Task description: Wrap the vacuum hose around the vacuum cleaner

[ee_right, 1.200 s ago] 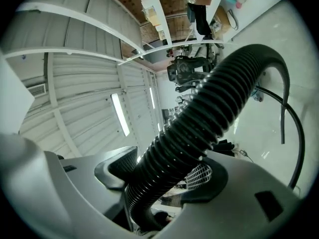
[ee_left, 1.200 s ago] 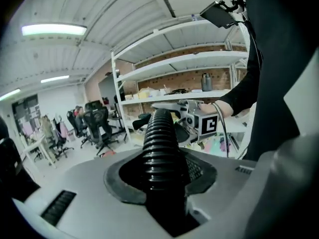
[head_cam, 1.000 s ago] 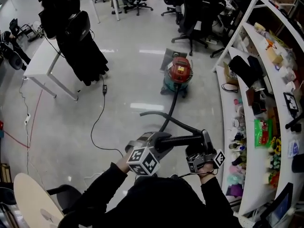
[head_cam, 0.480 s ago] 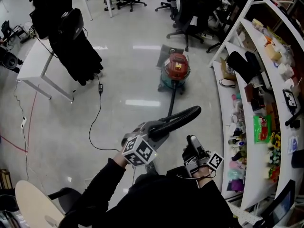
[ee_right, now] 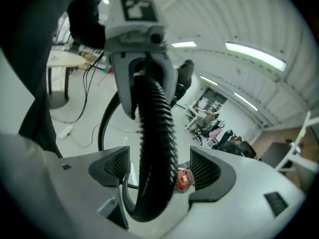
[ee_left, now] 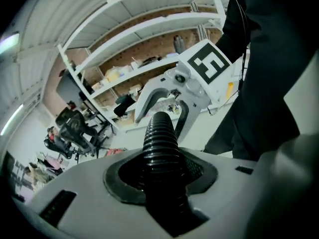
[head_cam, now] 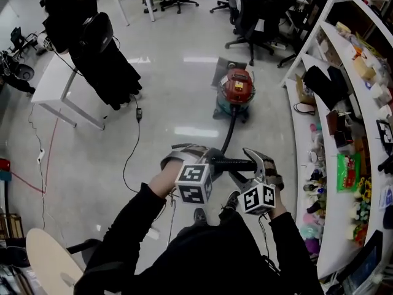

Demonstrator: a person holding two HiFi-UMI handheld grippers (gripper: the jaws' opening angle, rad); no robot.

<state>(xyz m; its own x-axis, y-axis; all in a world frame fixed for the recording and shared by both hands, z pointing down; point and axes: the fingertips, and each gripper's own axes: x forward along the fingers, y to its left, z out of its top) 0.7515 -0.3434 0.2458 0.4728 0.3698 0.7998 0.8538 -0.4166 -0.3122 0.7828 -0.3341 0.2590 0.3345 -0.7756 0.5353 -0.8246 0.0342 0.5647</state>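
The red and teal vacuum cleaner (head_cam: 236, 91) stands on the floor ahead of me. Its black ribbed hose (head_cam: 228, 141) runs from it back to my hands. My left gripper (head_cam: 212, 158) is shut on the hose (ee_left: 159, 143), which fills the gap between its jaws. My right gripper (head_cam: 252, 162) faces it from the right and straddles the same stretch of hose (ee_right: 155, 133). Its jaws have just been opening, and both pads (ee_right: 112, 166) stand clear of the hose. The small red vacuum cleaner (ee_right: 183, 179) shows beyond them.
White shelves (head_cam: 344, 128) crowded with small items line the right side. A white table (head_cam: 58, 91) with dark coats (head_cam: 101, 54) hung beside it stands at the left. A black cable (head_cam: 130, 158) lies on the floor, and office chairs (head_cam: 255, 17) stand behind the vacuum cleaner.
The right gripper left the hose and dropped low, then came back up around it with wider jaws. The left gripper swung the hose end to the right.
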